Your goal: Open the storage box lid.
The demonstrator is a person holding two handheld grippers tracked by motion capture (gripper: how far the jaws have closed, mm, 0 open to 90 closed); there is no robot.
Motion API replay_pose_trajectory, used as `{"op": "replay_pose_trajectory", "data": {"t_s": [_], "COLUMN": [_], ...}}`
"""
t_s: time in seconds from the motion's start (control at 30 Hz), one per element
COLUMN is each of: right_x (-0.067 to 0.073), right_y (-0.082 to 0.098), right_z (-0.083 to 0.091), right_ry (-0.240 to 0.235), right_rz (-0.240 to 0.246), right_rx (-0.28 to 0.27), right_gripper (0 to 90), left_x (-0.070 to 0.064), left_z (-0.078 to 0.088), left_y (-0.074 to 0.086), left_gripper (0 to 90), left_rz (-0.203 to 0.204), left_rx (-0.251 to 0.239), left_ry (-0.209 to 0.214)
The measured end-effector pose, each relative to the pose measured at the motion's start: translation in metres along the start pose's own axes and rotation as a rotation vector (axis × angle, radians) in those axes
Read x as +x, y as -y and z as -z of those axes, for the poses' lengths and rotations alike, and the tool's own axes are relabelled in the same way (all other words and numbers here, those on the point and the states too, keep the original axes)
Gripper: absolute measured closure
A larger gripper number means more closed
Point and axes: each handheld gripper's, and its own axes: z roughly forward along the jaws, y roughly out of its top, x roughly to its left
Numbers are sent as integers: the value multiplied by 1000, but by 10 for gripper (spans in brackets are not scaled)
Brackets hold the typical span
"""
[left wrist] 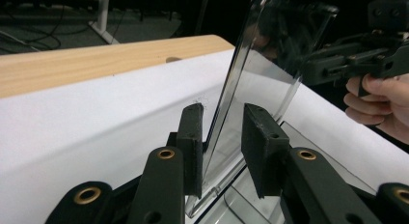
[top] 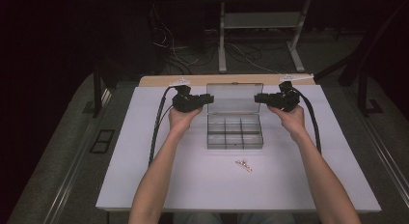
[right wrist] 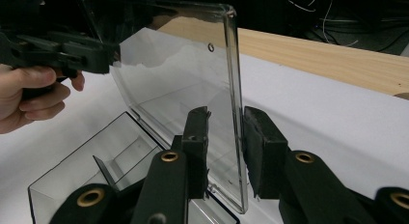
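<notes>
A clear plastic compartment box [top: 235, 132] sits mid-table with its lid [top: 234, 94] standing upright. My left gripper [top: 205, 99] is at the lid's left edge and my right gripper [top: 260, 98] at its right edge. In the left gripper view the lid [left wrist: 260, 79] runs between the pads of my left gripper [left wrist: 223, 137], close to one pad with a clear gap to the other. In the right gripper view the lid's edge [right wrist: 234, 89] stands between the pads of my right gripper [right wrist: 225, 147], near one pad, with a gap to the other. The box's compartments look empty.
A few small metal pieces [top: 243, 164] lie on the white tabletop [top: 144, 175] in front of the box. A wooden strip [top: 154, 80] runs along the far edge. Cables trail from both grippers, and table legs and wires lie on the floor beyond.
</notes>
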Motion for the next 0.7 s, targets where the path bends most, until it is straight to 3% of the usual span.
{"op": "replay_pose_trajectory", "data": {"t_s": [0.17,0.5,0.7], "right_x": [0,-1,-5], "right_y": [0,2,15], "right_z": [0,-1,-7], "right_ry": [1,-8,-8], "right_rz": [0,-9,-29], "right_rx": [2,-6,18], "right_gripper": [712,697,698], "left_x": [1,-2,-1], "left_z": [-1,-3,-3], "left_y": [1,1,3], "left_gripper": [699,710,713], "left_rz": [8,-19,-9], "left_rx": [8,22,6], "left_ry": [-3,-30,-27]}}
